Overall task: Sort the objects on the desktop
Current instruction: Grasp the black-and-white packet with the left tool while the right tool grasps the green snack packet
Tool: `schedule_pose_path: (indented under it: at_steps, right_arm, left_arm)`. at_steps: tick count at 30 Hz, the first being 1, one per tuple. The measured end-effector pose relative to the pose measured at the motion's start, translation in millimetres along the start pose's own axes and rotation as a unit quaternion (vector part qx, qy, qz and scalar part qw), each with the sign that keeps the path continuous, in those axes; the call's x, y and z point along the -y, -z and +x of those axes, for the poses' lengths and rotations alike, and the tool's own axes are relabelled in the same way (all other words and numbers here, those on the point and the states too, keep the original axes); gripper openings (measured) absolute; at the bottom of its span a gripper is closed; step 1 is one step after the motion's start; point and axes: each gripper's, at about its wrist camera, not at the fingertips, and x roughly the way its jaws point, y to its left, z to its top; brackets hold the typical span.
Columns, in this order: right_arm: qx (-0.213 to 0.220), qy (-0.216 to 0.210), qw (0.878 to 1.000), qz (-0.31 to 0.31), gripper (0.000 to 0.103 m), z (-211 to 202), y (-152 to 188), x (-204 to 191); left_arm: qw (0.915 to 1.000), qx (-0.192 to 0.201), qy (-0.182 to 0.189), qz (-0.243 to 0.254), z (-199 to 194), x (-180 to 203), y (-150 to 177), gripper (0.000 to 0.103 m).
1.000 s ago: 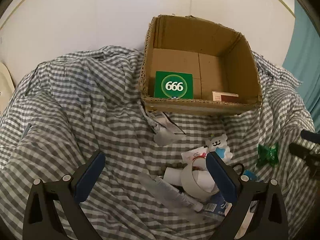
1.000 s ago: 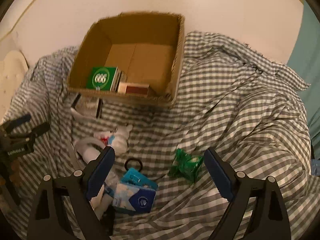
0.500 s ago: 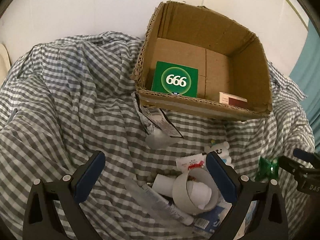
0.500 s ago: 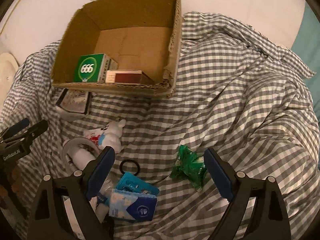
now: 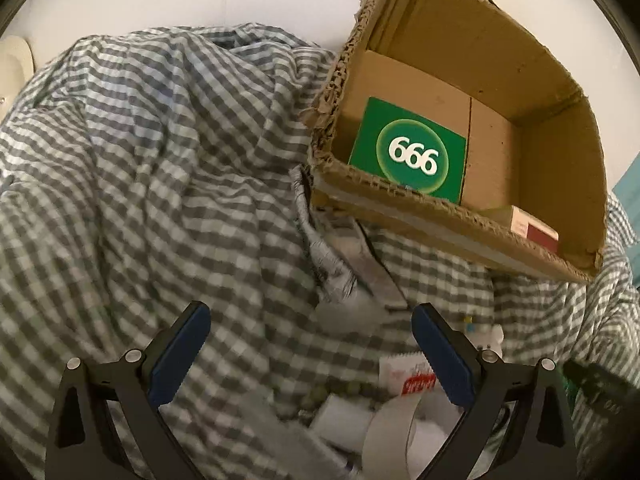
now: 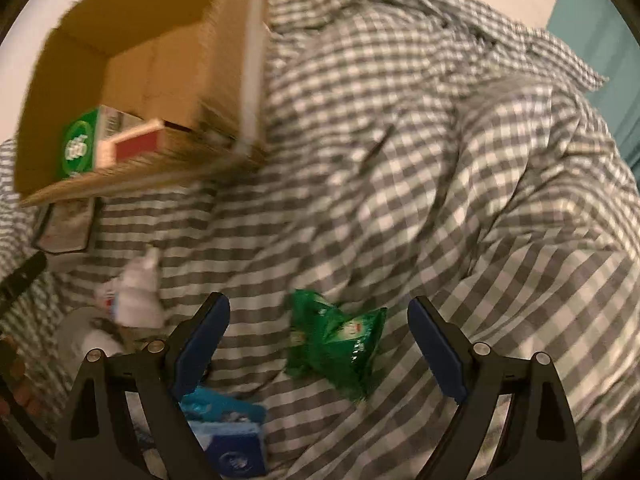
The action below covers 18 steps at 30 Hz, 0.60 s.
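Observation:
An open cardboard box (image 5: pixel 448 216) sits on a grey checked cloth (image 5: pixel 140 184) and holds a green "666" box (image 5: pixel 408 152) and a red-and-white box (image 5: pixel 534 228). My left gripper (image 5: pixel 312 344) is open and empty above a silvery packet (image 5: pixel 340 268), with a tape roll (image 5: pixel 392 436) and a white sachet (image 5: pixel 404 376) below it. My right gripper (image 6: pixel 318 340) is open, with a green crinkled packet (image 6: pixel 336 340) lying between its fingers. The cardboard box (image 6: pixel 132 76) shows at upper left in the right wrist view.
A blue tissue pack (image 6: pixel 228 436) lies by the right gripper's left finger. A white toy figure (image 6: pixel 136 296) and a card packet (image 6: pixel 66 228) lie left of it. A white wall stands behind the cardboard box, teal fabric (image 6: pixel 600 32) at far right.
Both grippers have moved forward and down toward the cloth. The green packet now sits between the right gripper's fingers. The silvery packet has come close to the left gripper. Both stay open.

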Motion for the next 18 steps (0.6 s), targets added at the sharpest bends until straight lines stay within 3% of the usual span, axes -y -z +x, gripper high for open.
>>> schedule_pose_path:
  at_steps: [3,7,9,11,14,18]
  right_arm:
    - [-0.009,0.010,1.000,0.003,0.090,16,1,0]
    - [-0.040,-0.021,0.999,0.026,0.071,34,4,-2]
    - [-0.059,-0.003,0.998,0.014,0.062,43,9,-4]
    - [-0.064,-0.011,0.998,0.016,0.056,44,11,-2]
    - [-0.067,-0.013,0.998,0.017,0.043,40,12,-3]
    - [-0.059,-0.011,0.998,0.011,0.039,23,16,-6]
  left_arm:
    - [0.9996,0.015,0.013,-0.019,11,0,-4,0.103]
    - [0.9988,-0.005,0.028,-0.039,35,-1,-5,0.101]
    - [0.9992,-0.014,0.024,-0.028,42,1,-3,0.083]
    - [0.9991,-0.041,0.015,-0.001,49,5,0,0.043]
    - [0.9989,-0.039,0.024,0.011,42,6,1,0.027]
    - [0.9987,-0.030,0.033,0.025,21,6,1,0.022]
